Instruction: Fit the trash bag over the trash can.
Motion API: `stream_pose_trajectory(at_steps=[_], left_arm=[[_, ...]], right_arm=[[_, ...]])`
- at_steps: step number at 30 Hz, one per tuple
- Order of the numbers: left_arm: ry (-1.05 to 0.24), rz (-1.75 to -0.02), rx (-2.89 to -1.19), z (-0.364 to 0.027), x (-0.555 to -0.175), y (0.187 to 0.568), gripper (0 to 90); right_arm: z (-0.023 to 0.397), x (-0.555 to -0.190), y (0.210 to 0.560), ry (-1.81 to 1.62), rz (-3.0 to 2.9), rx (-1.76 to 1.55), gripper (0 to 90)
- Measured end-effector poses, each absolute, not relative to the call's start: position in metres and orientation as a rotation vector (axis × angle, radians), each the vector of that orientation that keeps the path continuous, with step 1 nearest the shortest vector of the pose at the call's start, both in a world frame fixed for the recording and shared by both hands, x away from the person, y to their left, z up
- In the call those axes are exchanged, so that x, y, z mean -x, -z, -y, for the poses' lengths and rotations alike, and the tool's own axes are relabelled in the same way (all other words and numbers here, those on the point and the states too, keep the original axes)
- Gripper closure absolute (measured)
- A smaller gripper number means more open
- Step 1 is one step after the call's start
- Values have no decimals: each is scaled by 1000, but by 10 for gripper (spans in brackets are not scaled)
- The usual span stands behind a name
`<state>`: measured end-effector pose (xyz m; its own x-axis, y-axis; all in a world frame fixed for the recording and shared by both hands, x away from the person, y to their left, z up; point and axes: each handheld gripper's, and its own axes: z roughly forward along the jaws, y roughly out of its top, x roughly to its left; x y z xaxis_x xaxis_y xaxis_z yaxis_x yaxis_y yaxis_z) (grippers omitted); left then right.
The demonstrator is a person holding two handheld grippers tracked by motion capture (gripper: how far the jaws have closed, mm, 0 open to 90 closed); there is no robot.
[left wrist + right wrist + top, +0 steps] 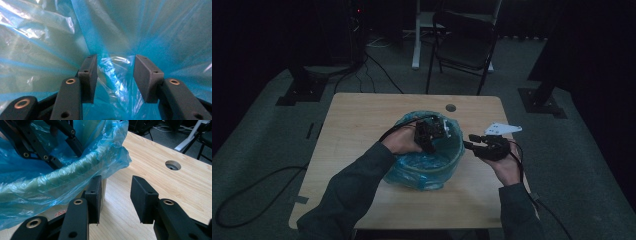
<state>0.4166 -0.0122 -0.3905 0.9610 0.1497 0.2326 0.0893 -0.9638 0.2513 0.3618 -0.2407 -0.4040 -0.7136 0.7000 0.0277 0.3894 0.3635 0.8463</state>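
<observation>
Bag [419,167] of blue plastic, already draped inside bucket [452,167] at table [357,120] centre, edge folded over rim from about 12 to 6 o'clock. Left gripper [115,75] down inside, jaws parted, loose film between, nothing pinched. Right gripper [116,195] at 3 o'clock beside bucket wall, jaws spread, empty. Probably left: smoothing liner, tucking remaining edge.

One bin [447,167], one blue bag [412,165] lining it, two tongs, left [430,137] and right [477,145], one table [357,130], one chair [464,42]
</observation>
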Motion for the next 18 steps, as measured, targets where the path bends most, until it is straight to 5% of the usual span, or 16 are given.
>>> stream_pose_trajectory(at_steps=[10,18], left_arm=[[-387,-145,-2940,17,-414,399,510],[-397,-171,-2797,6,-412,382,525]], right_arm=[[241,-362,404,-1286,-2294,-955,606],[242,-361,404,-1286,-2294,-952,604]])
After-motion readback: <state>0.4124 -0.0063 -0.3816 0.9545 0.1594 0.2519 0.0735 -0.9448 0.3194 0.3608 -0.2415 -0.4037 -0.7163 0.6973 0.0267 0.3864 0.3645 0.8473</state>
